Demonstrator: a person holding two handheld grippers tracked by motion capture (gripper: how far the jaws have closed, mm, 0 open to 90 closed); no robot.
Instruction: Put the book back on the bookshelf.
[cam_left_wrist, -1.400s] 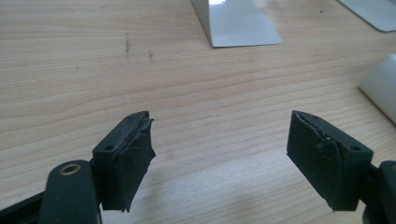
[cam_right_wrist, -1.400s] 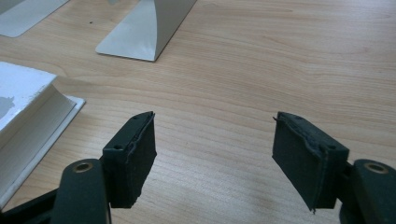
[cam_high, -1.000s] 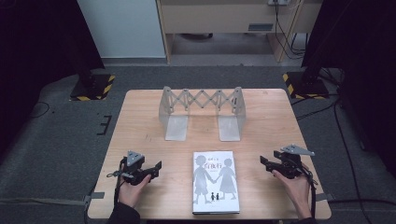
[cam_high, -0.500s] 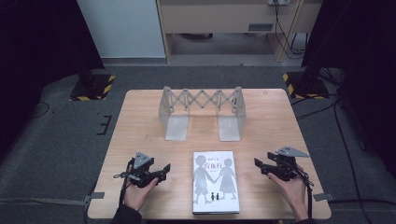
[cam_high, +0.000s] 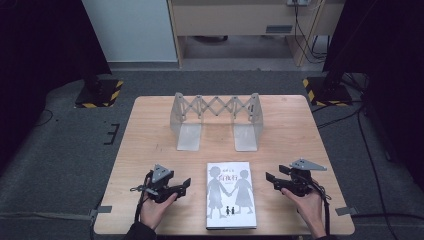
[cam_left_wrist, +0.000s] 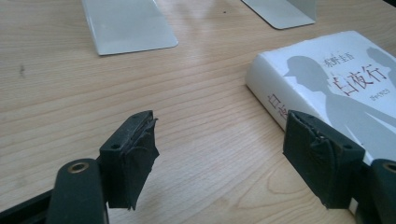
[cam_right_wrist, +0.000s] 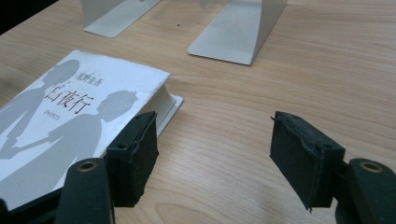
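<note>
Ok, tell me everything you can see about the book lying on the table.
The book is a thick white volume lying flat and closed, cover up, near the front edge of the wooden table, between the two hands. Its cover shows grey silhouettes of two figures holding hands, two tiny dark figures beneath them, and red title characters at the top. Red characters also run along the spine, on its left side. The page block faces right. Nothing touches it except the table; the expandable metal bookend rack stands apart behind it.

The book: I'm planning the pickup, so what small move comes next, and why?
Probably bring the left tool in to the book spine. Its jaws have just been closing with nothing between them, and the book lies flat, untouched, between both tools.
</note>
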